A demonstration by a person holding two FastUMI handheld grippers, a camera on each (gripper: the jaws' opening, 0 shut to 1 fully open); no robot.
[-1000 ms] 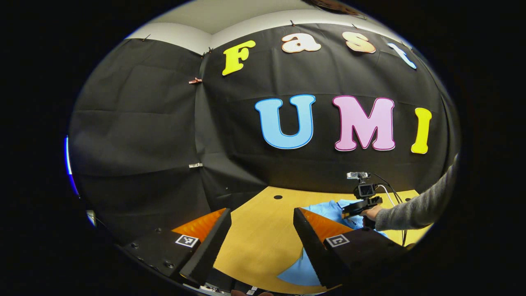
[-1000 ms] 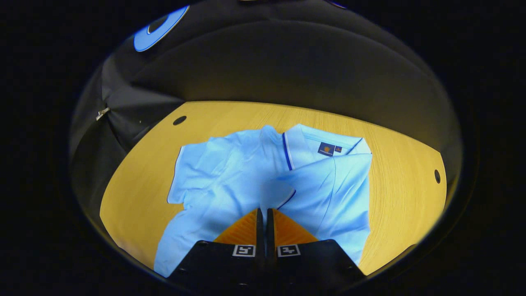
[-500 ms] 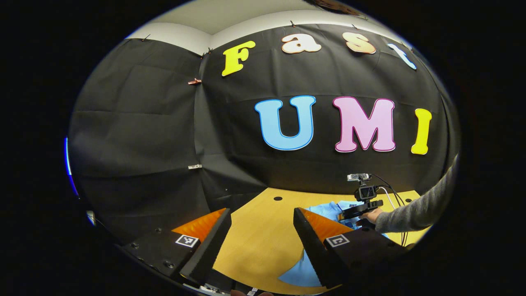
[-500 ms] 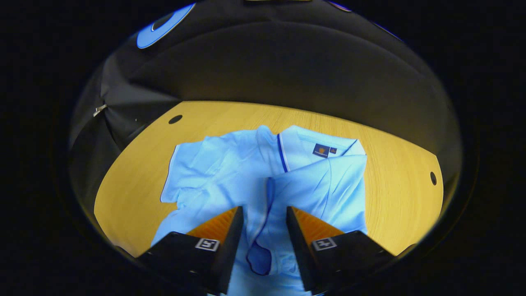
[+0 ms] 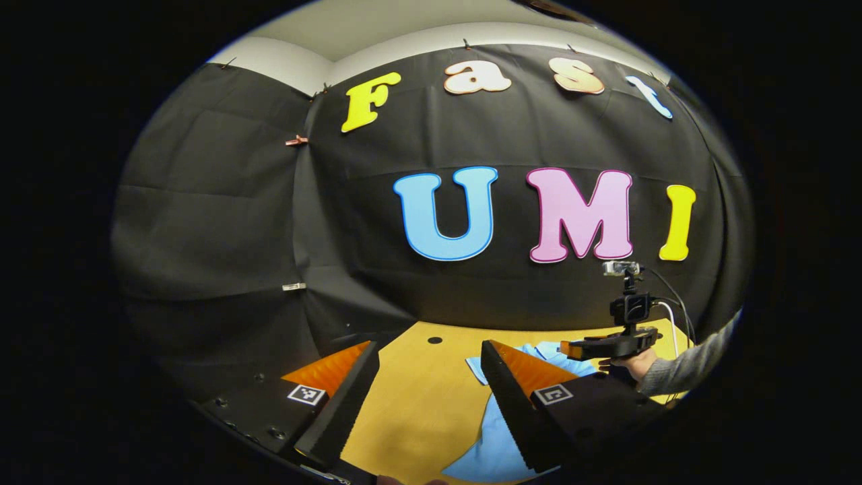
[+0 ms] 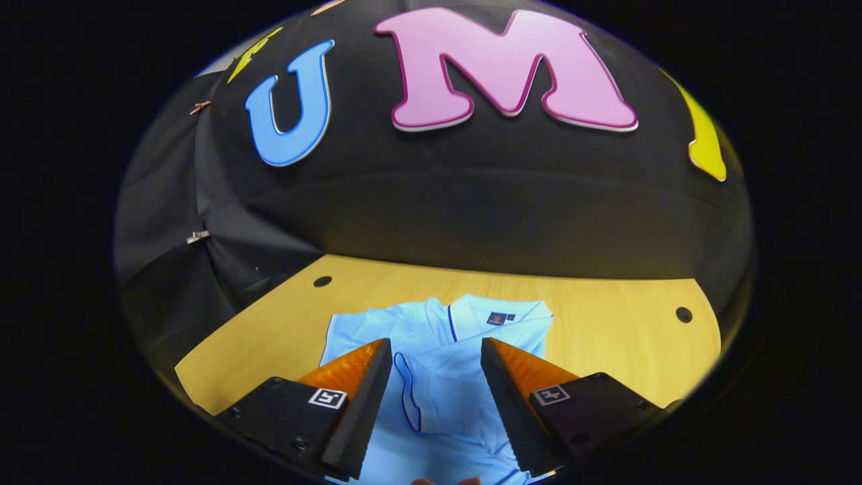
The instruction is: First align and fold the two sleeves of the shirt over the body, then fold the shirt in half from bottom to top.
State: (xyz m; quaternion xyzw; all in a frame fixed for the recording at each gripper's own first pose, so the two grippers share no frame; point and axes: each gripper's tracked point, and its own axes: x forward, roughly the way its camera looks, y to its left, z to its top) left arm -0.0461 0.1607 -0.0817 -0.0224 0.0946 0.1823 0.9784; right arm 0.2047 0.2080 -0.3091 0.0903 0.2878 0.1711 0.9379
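**Two handheld grippers and a grey sleeve**

The left gripper (image 5: 429,391) has two wedge-shaped fingers with ridged inner faces. Each finger joins a black block bearing a small square black-and-white marker and round screws. The right gripper (image 6: 431,394) has the same build and markers. Seen from the left gripper view, the right gripper carries a small camera on a post with cables trailing beside it, and behind it the person's sleeve (image 5: 687,367) is grey knit.

shirt (image 6: 444,377) on table (image 6: 606,323), wall behind
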